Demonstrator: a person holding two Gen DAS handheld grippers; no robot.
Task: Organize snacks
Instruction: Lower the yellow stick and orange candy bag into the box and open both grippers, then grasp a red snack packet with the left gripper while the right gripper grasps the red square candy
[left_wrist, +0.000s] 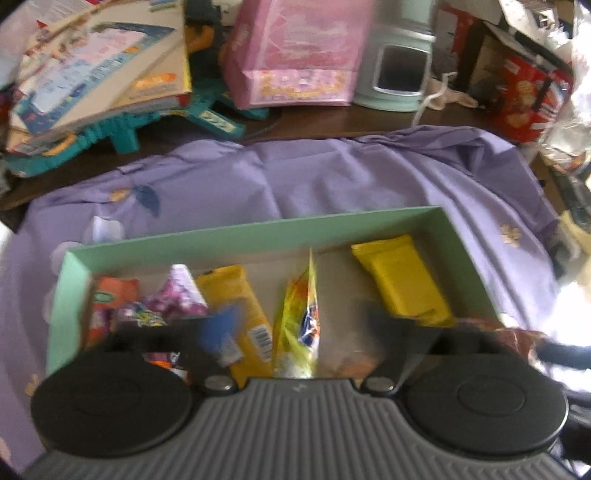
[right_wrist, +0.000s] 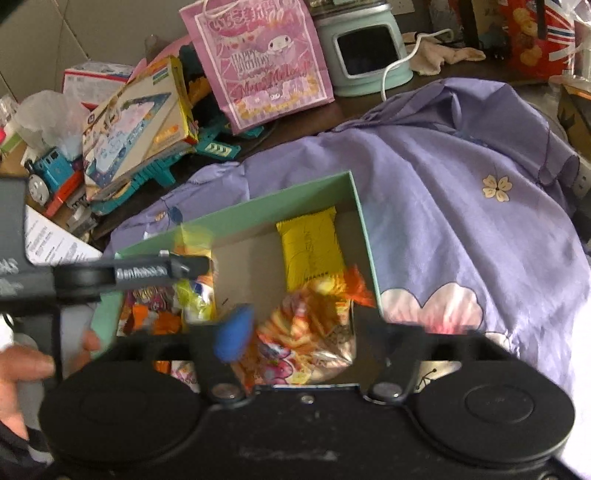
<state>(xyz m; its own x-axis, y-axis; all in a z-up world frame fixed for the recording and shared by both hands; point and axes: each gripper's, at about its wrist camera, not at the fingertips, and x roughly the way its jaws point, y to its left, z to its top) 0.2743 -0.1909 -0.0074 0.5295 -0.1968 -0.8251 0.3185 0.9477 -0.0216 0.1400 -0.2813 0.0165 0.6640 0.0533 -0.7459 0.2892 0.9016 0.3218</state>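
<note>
A mint-green box (left_wrist: 229, 236) lies on a purple cloth and holds several snack packets. My left gripper (left_wrist: 301, 314) hangs open over its near side. A yellow-green packet (left_wrist: 299, 314) stands on edge between the fingers, and a yellow bar (left_wrist: 255, 317) lies beside the blue pad; no pad presses on either. A yellow packet (left_wrist: 402, 280) lies at the box's right end. In the right wrist view my right gripper (right_wrist: 301, 325) is open over the same box (right_wrist: 258, 210). An orange and pink snack bag (right_wrist: 306, 332) lies loose between its fingers, near the yellow packet (right_wrist: 310, 251).
The purple cloth (right_wrist: 461, 229) spreads to the right of the box. Behind it stand a pink gift bag (right_wrist: 266, 59), a toy box (right_wrist: 136, 114) on teal track pieces, a mint appliance (right_wrist: 365, 48) and a red biscuit tin (left_wrist: 524, 99). A hand (right_wrist: 22, 365) holds the left gripper.
</note>
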